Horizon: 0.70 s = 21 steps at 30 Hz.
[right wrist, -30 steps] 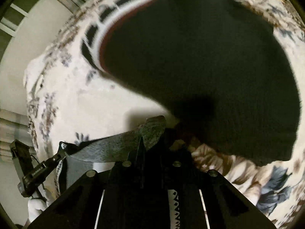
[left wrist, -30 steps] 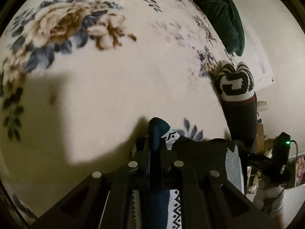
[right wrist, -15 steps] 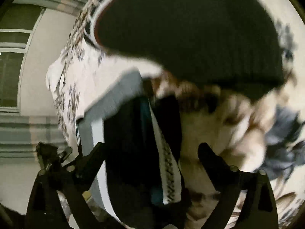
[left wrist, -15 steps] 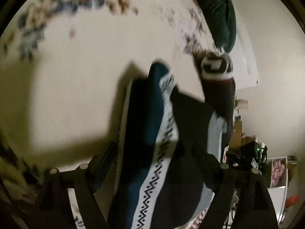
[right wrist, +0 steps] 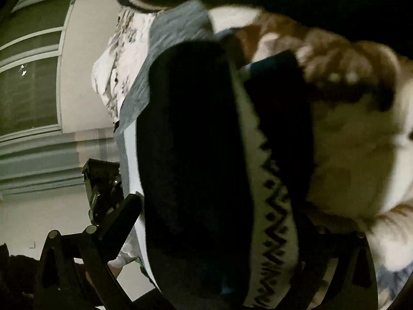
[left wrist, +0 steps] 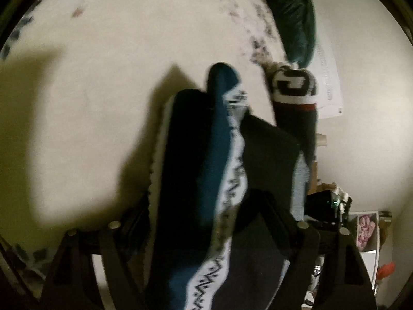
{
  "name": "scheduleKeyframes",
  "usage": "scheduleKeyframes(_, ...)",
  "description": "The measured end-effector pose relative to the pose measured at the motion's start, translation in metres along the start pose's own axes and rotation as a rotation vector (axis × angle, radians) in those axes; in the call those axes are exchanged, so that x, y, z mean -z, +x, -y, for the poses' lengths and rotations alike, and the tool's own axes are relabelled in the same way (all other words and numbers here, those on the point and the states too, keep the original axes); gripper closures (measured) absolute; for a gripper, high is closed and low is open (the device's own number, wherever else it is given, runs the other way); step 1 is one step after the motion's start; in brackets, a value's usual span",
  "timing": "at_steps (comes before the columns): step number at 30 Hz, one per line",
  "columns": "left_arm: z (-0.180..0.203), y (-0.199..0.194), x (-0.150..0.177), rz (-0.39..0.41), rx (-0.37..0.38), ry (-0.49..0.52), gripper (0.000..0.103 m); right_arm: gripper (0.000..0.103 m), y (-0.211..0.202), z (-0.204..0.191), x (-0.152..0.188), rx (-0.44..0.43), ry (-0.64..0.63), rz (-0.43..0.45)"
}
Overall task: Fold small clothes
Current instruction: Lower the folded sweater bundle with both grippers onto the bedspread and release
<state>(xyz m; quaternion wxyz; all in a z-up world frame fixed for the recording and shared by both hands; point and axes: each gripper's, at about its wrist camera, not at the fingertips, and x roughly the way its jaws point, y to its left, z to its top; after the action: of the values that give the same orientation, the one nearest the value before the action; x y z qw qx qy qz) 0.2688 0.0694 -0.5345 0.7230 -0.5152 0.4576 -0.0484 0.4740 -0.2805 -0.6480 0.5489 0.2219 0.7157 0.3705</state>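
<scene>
A dark blue sock (left wrist: 214, 155) with a white zigzag-patterned band lies folded on the cream floral blanket (left wrist: 103, 90). My left gripper (left wrist: 206, 206) is open, its fingers (left wrist: 273, 222) standing wide on either side of the sock. In the right wrist view the same sock (right wrist: 196, 155) fills the middle, with its grey part at the top. My right gripper (right wrist: 222, 206) is open too, fingers (right wrist: 121, 211) spread around the sock. A second dark sock (left wrist: 296, 108) with a black-and-white cuff lies beyond, to the right.
A dark green cushion (left wrist: 296, 18) lies at the blanket's far edge by the wall. The other gripper (left wrist: 327, 204) shows at the right of the left wrist view. A window (right wrist: 28, 77) is at left in the right wrist view.
Both grippers were shut on the sock a second ago; both have opened and drawn back, leaving the sock lying on the blanket.
</scene>
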Motion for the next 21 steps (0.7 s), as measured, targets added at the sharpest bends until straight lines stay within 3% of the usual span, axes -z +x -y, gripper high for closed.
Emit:
scheduleKeyframes(1,0.003,0.0,0.0,-0.001,0.003,0.014,0.059,0.021,0.001,-0.001,0.003,-0.017,-0.001,0.011)
scheduleKeyframes(2,0.007,0.001,0.0,-0.004,0.0,0.033,0.07,0.04,0.007,-0.005,0.001,-0.015,0.0,0.018)
scheduleKeyframes(5,0.026,0.002,-0.002,-0.008,-0.015,0.11,0.076,0.058,0.011,-0.012,0.007,0.001,-0.001,0.071)
scheduleKeyframes(13,0.079,-0.008,-0.011,-0.053,-0.05,0.262,0.081,0.065,-0.017,-0.02,0.047,-0.001,0.076,0.242)
scheduleKeyframes(21,0.154,-0.003,-0.042,-0.074,-0.014,0.416,0.083,0.066,-0.074,-0.041,0.057,-0.015,0.104,0.382)
